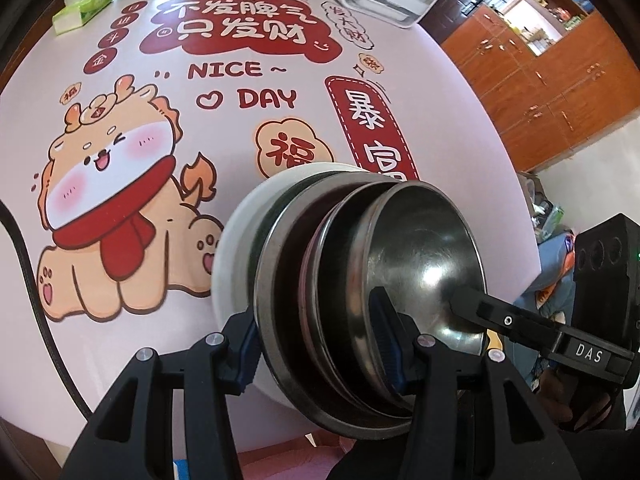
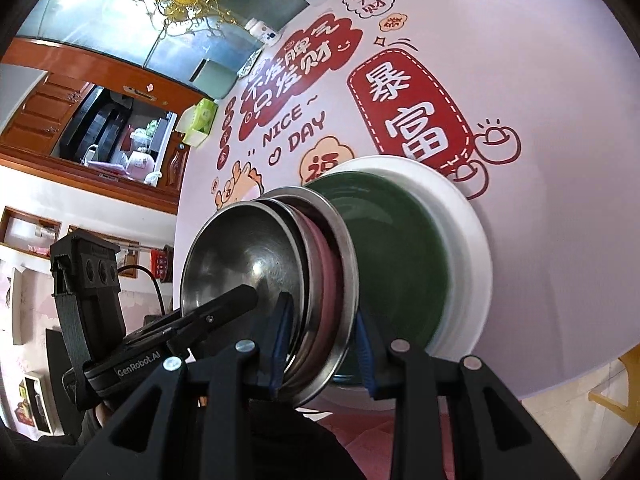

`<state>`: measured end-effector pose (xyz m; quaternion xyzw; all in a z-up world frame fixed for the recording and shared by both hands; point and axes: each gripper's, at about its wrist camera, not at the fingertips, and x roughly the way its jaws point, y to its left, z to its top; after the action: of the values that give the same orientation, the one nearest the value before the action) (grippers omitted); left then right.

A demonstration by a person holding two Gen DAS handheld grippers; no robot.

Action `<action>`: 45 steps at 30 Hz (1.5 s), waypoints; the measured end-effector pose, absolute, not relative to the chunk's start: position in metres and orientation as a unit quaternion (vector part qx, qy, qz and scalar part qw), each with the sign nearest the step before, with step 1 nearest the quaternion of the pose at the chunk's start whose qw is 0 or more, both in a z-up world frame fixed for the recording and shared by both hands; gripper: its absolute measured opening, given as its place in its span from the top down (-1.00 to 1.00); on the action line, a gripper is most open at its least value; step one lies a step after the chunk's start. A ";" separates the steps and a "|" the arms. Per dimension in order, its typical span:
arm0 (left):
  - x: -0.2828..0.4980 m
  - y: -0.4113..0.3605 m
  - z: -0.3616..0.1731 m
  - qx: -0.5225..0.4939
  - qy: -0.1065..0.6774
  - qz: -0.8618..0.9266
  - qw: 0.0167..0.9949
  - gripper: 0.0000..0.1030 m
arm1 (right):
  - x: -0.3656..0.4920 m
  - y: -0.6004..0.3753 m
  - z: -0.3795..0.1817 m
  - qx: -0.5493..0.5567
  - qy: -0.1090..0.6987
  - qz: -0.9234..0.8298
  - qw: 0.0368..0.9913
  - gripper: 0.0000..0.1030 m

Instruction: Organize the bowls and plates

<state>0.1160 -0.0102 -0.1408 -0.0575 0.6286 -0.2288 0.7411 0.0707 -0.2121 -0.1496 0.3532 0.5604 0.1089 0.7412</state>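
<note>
Dishes nested in a stack (image 1: pixel 360 280) sit clamped between both claws above the printed table cover (image 1: pixel 160 200). The left gripper (image 1: pixel 320 348) has its blue-padded fingers (image 1: pixel 250 344) closed on the stack's near edge: one pad presses the outer side by the white plate (image 1: pixel 232 240), the other sits inside the top steel bowl (image 1: pixel 424 252). The right gripper (image 2: pixel 320 348) grips the opposite edge the same way, its jaws pinched over the steel rims and the pink dish (image 2: pixel 326 272), while the green plate (image 2: pixel 392 256) and the white plate lie just beyond its far pad. Each claw's finger reaches into the top bowl's hollow in the other's view. The stack is tilted, its open side turned towards the left claw's far jaw.
</note>
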 end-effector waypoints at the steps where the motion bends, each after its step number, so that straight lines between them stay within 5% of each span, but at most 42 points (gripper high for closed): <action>1: 0.116 -0.013 -0.142 -0.060 0.630 -0.223 0.741 0.08 | 0.072 -0.215 -0.151 0.351 0.563 0.113 0.739 0.42; 25: 0.118 -0.022 -0.151 -0.124 0.623 -0.145 0.758 0.08 | 0.101 -0.218 -0.170 0.260 0.618 0.134 0.730 0.28; 30: 0.121 -0.018 -0.142 -0.119 0.612 -0.172 0.763 0.07 | 0.102 -0.220 -0.166 0.274 0.604 0.100 0.742 0.13; 37: 0.120 -0.001 -0.129 -0.121 0.601 -0.218 0.759 0.04 | 0.099 -0.219 -0.151 0.304 0.555 0.046 0.772 -0.34; 45: 0.121 0.026 -0.115 -0.108 0.591 -0.235 0.764 0.02 | 0.081 -0.202 -0.137 0.294 0.517 -0.015 0.804 -0.40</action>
<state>0.1210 0.0257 -0.1148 -0.1076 0.5910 -0.2353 0.7641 0.0808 -0.2016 -0.1374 0.2943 0.5170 -0.0146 0.8036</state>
